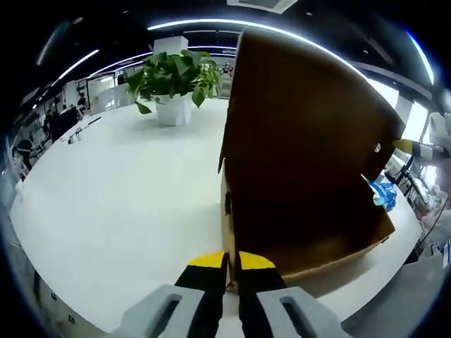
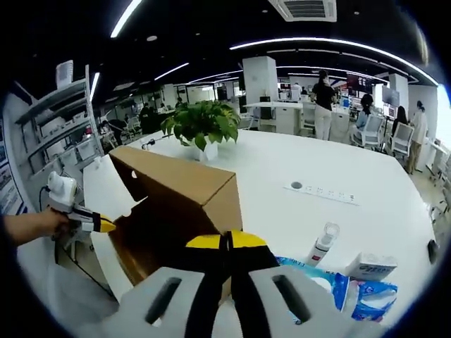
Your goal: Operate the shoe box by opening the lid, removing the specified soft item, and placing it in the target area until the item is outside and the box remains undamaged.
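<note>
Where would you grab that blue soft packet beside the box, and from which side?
Judging by its pose, take the blue packet by its crinkled outer edge, coming from above on the open table side. It lies flat beside the cardboard box, near a small bottle and a tissue pack, so that side looks freest.

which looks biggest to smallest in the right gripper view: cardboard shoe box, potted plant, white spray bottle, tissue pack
1. cardboard shoe box, by far the largest, though it sits nearest the camera
2. potted plant, farther back, so its true size is unsure
3. tissue pack and white spray bottle look about alike; no ranking between them
</note>
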A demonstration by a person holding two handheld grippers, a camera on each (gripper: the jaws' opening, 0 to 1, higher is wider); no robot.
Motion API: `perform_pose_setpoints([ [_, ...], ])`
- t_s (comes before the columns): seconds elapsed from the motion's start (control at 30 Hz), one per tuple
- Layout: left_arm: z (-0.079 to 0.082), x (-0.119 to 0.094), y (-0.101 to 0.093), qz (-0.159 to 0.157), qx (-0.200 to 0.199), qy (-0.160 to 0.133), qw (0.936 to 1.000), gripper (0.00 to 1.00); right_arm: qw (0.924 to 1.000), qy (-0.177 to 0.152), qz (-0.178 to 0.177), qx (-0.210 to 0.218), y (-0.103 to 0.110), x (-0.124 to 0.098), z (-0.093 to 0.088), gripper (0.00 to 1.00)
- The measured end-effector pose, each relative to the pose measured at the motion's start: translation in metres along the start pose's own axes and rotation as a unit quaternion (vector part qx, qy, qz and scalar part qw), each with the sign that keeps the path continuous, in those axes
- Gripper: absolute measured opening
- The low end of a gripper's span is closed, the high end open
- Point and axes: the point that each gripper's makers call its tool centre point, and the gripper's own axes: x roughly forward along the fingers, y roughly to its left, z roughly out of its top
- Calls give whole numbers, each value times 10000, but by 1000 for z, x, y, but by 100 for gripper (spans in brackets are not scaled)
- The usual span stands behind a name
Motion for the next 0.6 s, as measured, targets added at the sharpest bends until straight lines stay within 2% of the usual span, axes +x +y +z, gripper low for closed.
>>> perform_pose_setpoints([
  [0.4, 2, -4, -3, -56, 233, -64, 9997, 6, 9998, 9, 36, 171, 10, -11, -20, 2],
  [0.6, 12, -14, -1, -67, 278, -232, 9993, 14, 9999, 7, 3, 114, 14, -13, -29, 2],
])
